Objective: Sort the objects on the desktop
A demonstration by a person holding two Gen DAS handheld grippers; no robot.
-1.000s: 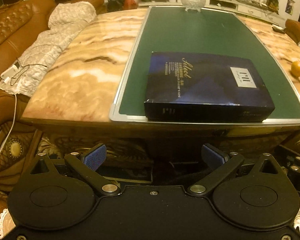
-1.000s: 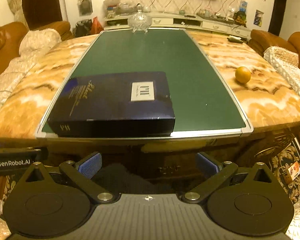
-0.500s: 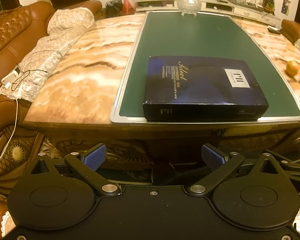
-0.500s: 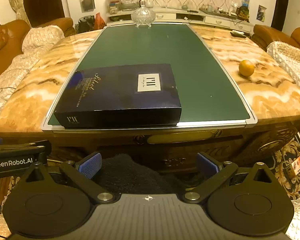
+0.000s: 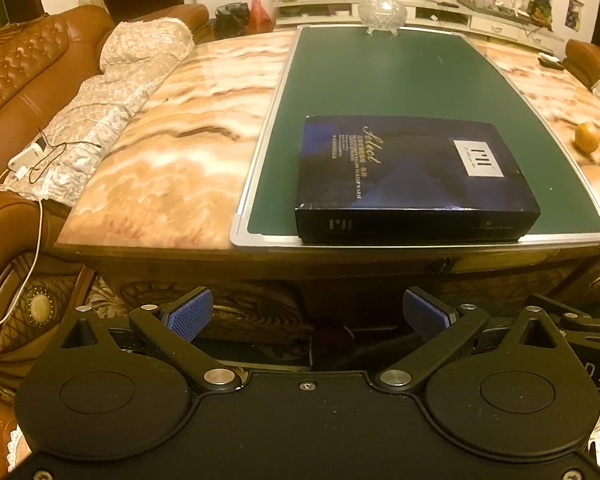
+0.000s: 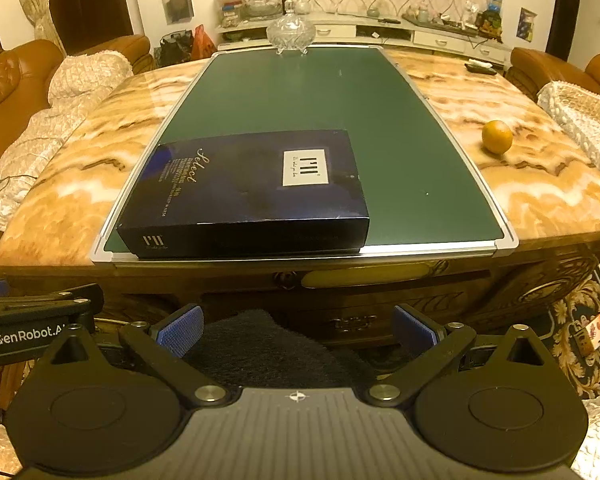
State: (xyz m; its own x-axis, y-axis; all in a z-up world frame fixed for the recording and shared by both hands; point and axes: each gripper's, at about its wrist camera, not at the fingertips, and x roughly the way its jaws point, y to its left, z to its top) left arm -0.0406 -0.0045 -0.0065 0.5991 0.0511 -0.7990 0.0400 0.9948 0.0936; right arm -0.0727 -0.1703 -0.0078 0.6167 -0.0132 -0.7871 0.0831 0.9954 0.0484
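Note:
A flat dark blue box [image 5: 414, 172] [image 6: 252, 192] lies on the near end of a green board [image 5: 388, 76] [image 6: 300, 96] on the marble table. An orange [image 5: 587, 137] [image 6: 497, 136] sits on the marble to the right of the board. A glass lidded bowl [image 5: 382, 9] [image 6: 291, 32] stands at the board's far end. My left gripper [image 5: 306, 314] and right gripper [image 6: 296, 330] are both open and empty, held in front of and below the table's near edge, apart from the box.
A brown leather sofa [image 5: 24, 80] with a pale cushion cover [image 5: 112, 92] and a charger cable runs along the left. Another sofa [image 6: 560, 72] is at the right. A remote [image 6: 480, 68] lies on the far right of the marble. A TV cabinet stands behind.
Both grippers have risen and tilted, so the table top and box show from higher up. The box, orange and bowl have not moved. Both jaws stay open.

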